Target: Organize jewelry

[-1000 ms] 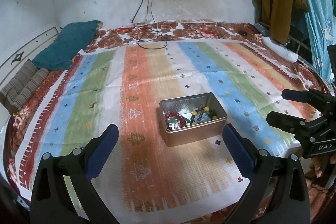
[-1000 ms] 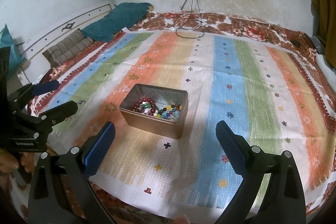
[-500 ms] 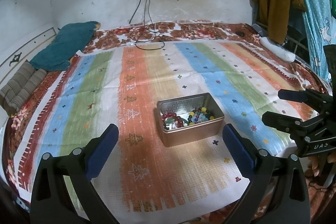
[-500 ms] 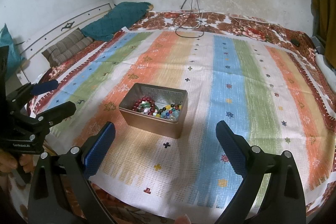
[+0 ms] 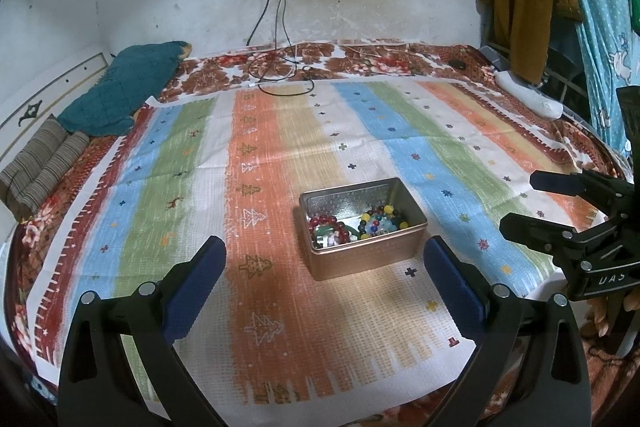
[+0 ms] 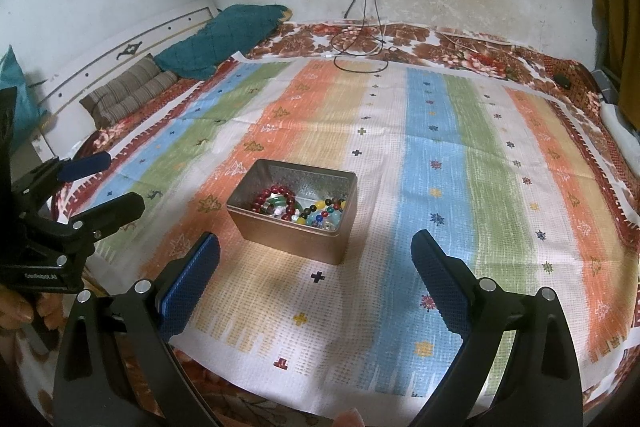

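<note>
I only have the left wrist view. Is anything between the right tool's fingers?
Observer: No. The right tool is wide open, with only the striped cloth showing below its pads.
Operator: Where is the tin relative to it?
Observer: The tin sits just ahead, slightly left of the tool's centre line and apart from both fingers.
Operator: Anything past my left edge?
Observer: Yes, some teal fabric stands at the far left, beyond the headboard.
</note>
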Tool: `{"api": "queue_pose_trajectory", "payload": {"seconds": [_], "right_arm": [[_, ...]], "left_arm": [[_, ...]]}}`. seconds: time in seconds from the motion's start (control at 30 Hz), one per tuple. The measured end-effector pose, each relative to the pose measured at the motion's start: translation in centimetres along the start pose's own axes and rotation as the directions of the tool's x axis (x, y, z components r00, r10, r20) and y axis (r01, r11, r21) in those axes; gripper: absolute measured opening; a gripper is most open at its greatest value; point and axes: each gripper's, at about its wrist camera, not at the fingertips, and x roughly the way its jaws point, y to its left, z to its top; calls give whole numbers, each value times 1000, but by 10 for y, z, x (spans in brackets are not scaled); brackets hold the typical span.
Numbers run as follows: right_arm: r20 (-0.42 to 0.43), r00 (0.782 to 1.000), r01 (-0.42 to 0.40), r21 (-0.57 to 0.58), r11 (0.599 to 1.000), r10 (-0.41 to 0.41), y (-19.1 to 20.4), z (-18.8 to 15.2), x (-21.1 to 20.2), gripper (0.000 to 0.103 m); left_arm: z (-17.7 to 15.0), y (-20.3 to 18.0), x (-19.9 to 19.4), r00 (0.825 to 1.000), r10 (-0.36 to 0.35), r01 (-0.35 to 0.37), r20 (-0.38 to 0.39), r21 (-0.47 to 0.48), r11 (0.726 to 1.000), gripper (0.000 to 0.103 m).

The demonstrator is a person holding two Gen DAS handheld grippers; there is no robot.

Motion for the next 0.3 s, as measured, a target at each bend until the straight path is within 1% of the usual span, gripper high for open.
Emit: {"api": "queue_pose_trajectory", "payload": {"seconds": [0.3], "right_arm": [[1, 1000, 0, 1, 1000, 0, 0, 0, 0, 97]], "left_arm": [[2, 1, -1, 1000, 6, -6, -10, -7, 1000, 97]]}}
